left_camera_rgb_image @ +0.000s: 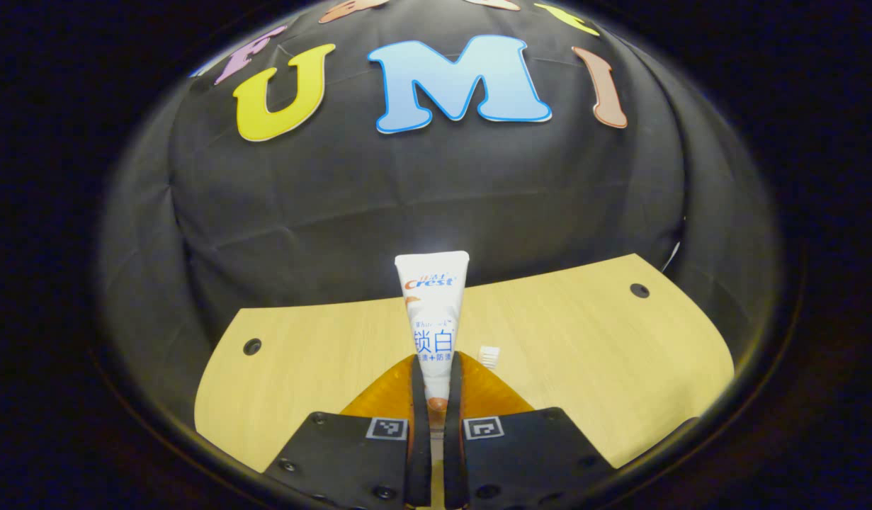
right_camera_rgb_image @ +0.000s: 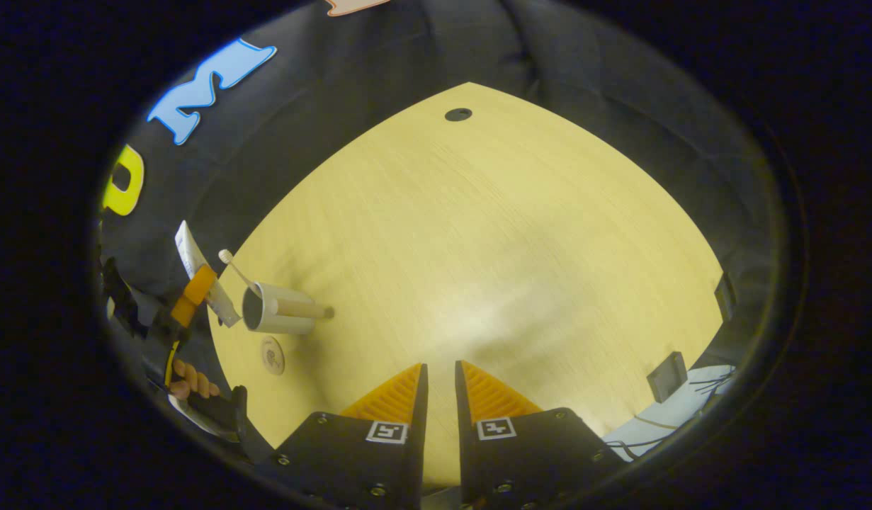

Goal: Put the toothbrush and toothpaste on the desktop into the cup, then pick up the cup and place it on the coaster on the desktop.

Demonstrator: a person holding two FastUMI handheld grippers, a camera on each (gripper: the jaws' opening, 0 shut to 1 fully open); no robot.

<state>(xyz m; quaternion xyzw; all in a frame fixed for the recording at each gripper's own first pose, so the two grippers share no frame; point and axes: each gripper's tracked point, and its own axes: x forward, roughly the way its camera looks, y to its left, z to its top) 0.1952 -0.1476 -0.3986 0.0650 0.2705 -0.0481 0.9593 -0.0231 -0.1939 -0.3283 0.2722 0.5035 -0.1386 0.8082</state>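
My left gripper (left_camera_rgb_image: 436,407) is shut on a white toothpaste tube (left_camera_rgb_image: 433,312), which stands upright between its fingers. Just right of them a toothbrush head (left_camera_rgb_image: 489,355) peeks up. In the right gripper view a white cup (right_camera_rgb_image: 283,315) with a wooden handle stands at the table's left side, and the toothbrush (right_camera_rgb_image: 235,268) leans out of its mouth. The left gripper (right_camera_rgb_image: 195,289) holds the toothpaste (right_camera_rgb_image: 188,256) right beside the cup's rim. A round coaster (right_camera_rgb_image: 272,355) lies just in front of the cup. My right gripper (right_camera_rgb_image: 440,379) hovers over bare wood, narrowly open and holding nothing.
The pale wooden table (right_camera_rgb_image: 492,234) has dark cable holes (right_camera_rgb_image: 458,114) (left_camera_rgb_image: 252,346) (left_camera_rgb_image: 639,290) near its corners. A small black box (right_camera_rgb_image: 666,376) and a white sheet with cables (right_camera_rgb_image: 662,423) sit at the right edge. A hand (right_camera_rgb_image: 192,386) grips the left gripper's handle.
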